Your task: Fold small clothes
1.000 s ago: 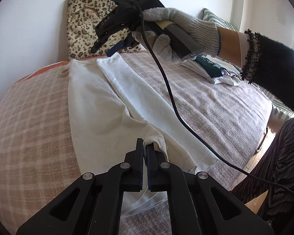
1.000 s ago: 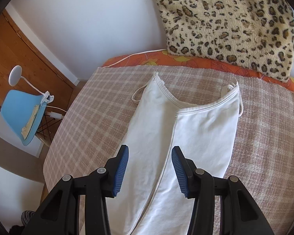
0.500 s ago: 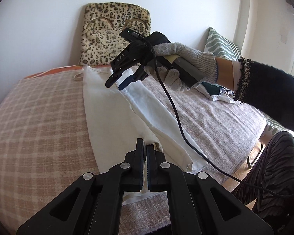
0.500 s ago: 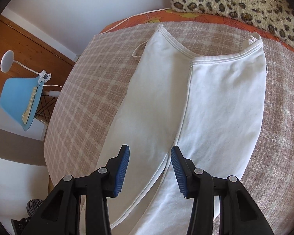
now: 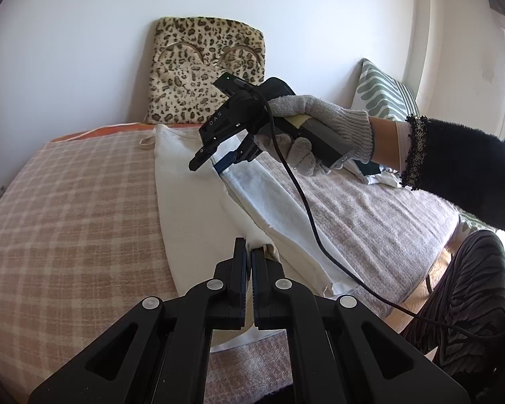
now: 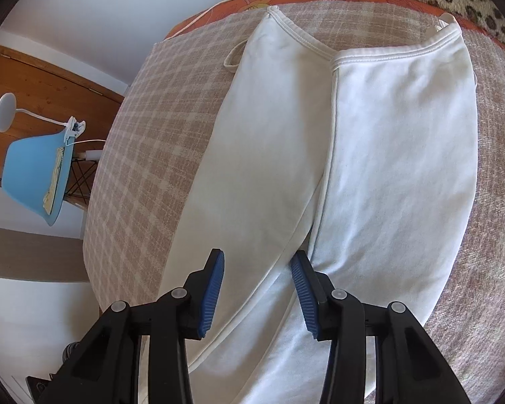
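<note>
A white strappy top (image 5: 198,208) lies lengthwise on the checked bed cover, one side folded over along its length; it fills the right wrist view (image 6: 370,155). My left gripper (image 5: 247,252) is shut on the folded edge near the top's hem. My right gripper (image 6: 257,266) is open and empty, its blue pads just above the fold line in the middle of the top. In the left wrist view the right gripper (image 5: 215,160) hovers over the upper part of the top, held by a gloved hand.
A leopard-print cushion (image 5: 205,74) leans on the wall at the head of the bed. A green striped pillow (image 5: 383,97) and other clothes (image 5: 373,171) lie to the right. A blue chair (image 6: 33,175) and a white lamp stand beyond the bed's left edge.
The right gripper has come down and back along the top, from near the neckline toward its middle. The left gripper stays shut on the edge and has tilted up slightly.
</note>
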Tool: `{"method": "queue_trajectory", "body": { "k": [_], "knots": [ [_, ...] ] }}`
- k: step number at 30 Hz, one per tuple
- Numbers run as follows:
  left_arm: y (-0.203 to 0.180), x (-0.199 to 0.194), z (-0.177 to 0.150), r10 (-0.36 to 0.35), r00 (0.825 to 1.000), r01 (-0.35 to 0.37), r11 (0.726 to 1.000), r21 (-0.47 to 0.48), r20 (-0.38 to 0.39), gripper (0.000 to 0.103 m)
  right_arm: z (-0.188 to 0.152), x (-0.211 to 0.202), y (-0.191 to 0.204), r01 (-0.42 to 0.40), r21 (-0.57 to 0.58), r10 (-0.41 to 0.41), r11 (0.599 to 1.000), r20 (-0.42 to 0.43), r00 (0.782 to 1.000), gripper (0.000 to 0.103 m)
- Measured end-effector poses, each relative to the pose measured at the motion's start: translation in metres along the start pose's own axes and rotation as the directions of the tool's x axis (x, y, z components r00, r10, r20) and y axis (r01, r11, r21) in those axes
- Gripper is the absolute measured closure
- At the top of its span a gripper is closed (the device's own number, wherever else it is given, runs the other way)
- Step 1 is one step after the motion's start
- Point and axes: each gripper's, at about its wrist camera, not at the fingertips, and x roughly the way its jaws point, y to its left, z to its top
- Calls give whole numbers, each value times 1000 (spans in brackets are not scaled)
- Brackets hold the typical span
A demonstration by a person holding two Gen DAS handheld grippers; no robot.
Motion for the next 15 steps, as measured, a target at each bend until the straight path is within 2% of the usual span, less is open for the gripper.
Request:
{"method": "queue_trajectory", "body": {
  "k": [3, 6, 9, 10, 15],
  "knots": [
    [-9, 4, -3, 5, 1000, -5, 999, 45, -11, 102, 14, 2, -4, -10, 45, 7, 999, 86, 996, 65],
    [-18, 10, -8, 6, 999, -4, 996, 89, -32, 102, 34, 2, -6, 16, 74, -27, 997, 154, 988, 72],
    [-26, 17, -12, 12, 998, -5, 991, 132, -54, 102, 53, 5, -3, 66, 72, -79, 995, 195, 978, 89],
    [-27, 19, -13, 13, 998, -5, 990, 141, -61, 102, 59, 8, 2, 81, 60, -91, 995, 199, 976, 98],
    [-31, 31, -15, 19, 996, -3, 984, 176, -92, 102, 77, 17, 36, 77, -32, -68, 997, 224, 972, 103]
  ]
}}
